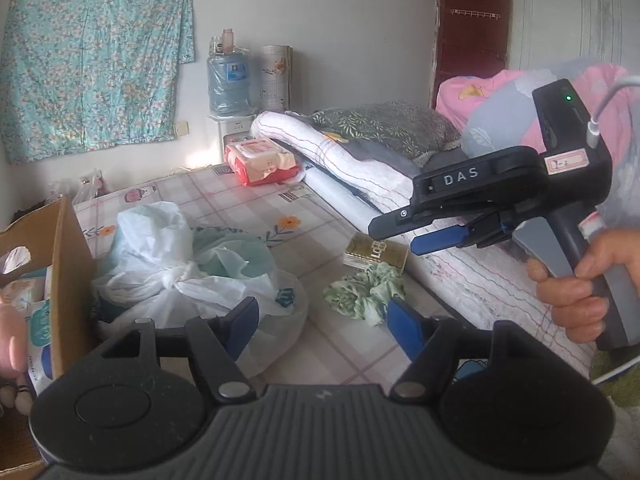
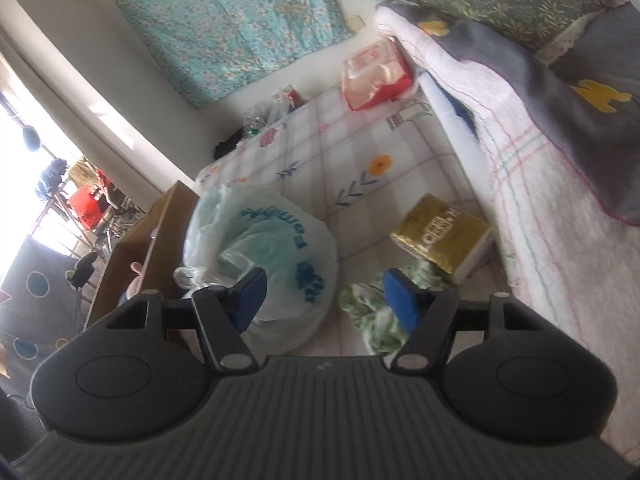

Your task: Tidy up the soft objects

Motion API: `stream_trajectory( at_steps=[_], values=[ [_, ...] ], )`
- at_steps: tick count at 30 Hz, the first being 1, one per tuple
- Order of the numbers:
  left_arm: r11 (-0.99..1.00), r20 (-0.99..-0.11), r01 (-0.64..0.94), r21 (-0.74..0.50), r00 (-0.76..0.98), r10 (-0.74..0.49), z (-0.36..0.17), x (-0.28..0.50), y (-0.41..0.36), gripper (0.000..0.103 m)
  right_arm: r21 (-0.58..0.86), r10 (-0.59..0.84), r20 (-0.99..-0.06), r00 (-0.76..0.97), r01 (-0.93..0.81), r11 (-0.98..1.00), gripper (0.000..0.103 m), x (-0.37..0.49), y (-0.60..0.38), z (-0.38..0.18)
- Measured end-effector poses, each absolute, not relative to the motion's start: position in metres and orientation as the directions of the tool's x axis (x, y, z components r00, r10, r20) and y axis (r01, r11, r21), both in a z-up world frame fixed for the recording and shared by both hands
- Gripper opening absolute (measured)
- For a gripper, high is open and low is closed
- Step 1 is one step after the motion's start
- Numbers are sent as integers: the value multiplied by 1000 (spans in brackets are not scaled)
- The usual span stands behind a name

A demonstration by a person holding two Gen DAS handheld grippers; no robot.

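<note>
Both grippers – left [image 1: 322, 322] & right [image 2: 324, 296] – jaws apart, empty, above green cloth [image 1: 362, 290].

I am holding my left gripper [image 1: 322, 322] with its jaws apart and empty over the checked mat [image 1: 248, 204]. A green cloth [image 1: 362, 290] is lying near the mat's right edge, touching a gold packet [image 1: 376, 254]; a tied plastic bag [image 1: 176, 268] is sitting beside the cardboard box [image 1: 64, 264].

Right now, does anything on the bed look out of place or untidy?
Yes. A crumpled green cloth lies loose on the checked sheet, beside a gold tissue pack that sits askew. A knotted white plastic bag slumps next to the cardboard box. Nothing looks spilled or damaged.
</note>
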State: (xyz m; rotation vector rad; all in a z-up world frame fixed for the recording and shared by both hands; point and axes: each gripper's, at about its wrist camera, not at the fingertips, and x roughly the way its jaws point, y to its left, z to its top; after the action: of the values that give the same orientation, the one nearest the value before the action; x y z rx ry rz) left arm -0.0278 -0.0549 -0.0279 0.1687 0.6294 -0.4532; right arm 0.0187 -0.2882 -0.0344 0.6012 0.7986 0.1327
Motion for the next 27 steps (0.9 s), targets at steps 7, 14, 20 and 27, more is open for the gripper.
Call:
stream_trajectory(
  at_steps=[7, 14, 20, 27],
  values=[
    [882, -673, 470, 32, 662, -328, -58, -9, -79, 72, 514, 334, -719, 609, 143, 846, 32, 52, -294, -96],
    [875, -715, 480, 62, 633, -296, -74, -5, -83, 72, 600, 477, -711, 516, 93, 795, 28, 43, -271, -112],
    [872, -762, 481, 93, 598, -248, -90, -3, -87, 72, 694, 625, -657, 421, 14, 720, 31, 38, -246, -114],
    [879, -780, 467, 93, 583, -228, -96, 4, -89, 72, 535, 482, -684, 547, -73, 842, 59, 51, -258, -61]
  ],
)
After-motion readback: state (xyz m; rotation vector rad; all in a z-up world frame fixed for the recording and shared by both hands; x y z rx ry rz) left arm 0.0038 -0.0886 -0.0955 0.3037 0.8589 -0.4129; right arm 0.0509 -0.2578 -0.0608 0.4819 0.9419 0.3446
